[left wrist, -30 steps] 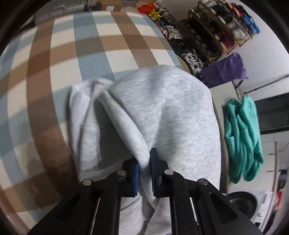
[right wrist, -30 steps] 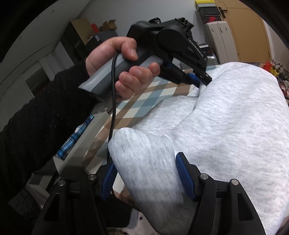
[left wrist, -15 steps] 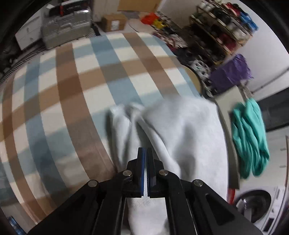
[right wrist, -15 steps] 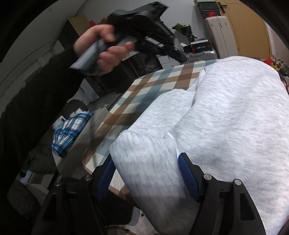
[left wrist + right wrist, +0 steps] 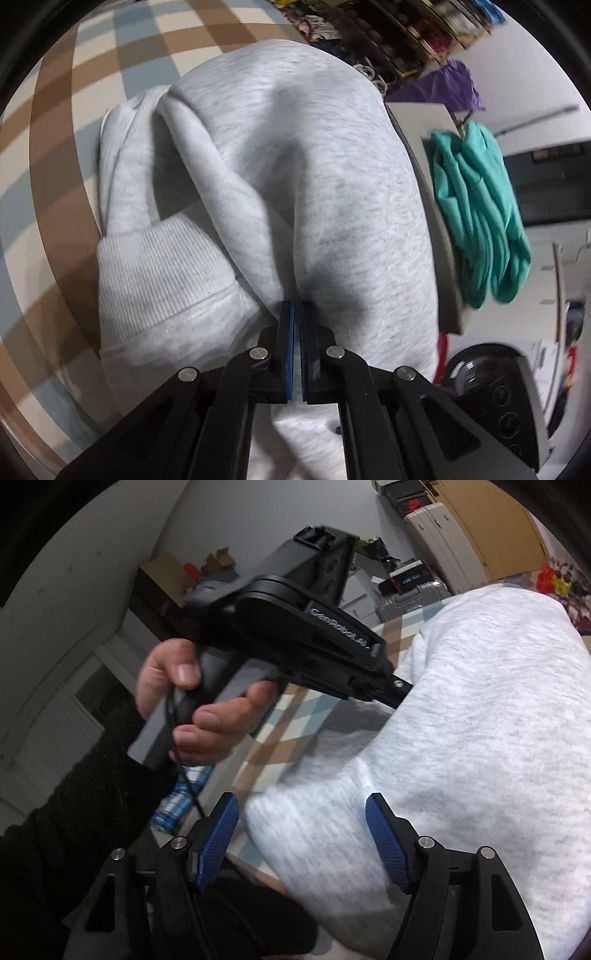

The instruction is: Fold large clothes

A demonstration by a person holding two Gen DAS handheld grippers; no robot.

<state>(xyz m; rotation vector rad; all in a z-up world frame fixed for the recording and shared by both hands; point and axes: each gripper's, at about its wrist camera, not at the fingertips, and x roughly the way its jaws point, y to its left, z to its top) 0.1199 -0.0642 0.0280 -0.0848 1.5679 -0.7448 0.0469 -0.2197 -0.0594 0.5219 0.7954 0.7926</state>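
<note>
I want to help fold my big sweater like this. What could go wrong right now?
1. The left gripper is shut with nothing between its pads, tips against the grey sweatshirt. Pushing may rumple the fold.
2. The right gripper is open around a bunched corner, not pinching it, so that corner may slip out if lifted.
3. The sweatshirt reaches the edge of the checked tablecloth, near the teal garment, and could slide off.

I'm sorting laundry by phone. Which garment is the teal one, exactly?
Find the checked table with the grey sweatshirt on it. Past its edge, beside a grey panel, hangs the teal garment: the only bright green-blue cloth, bunched in folds.
</note>
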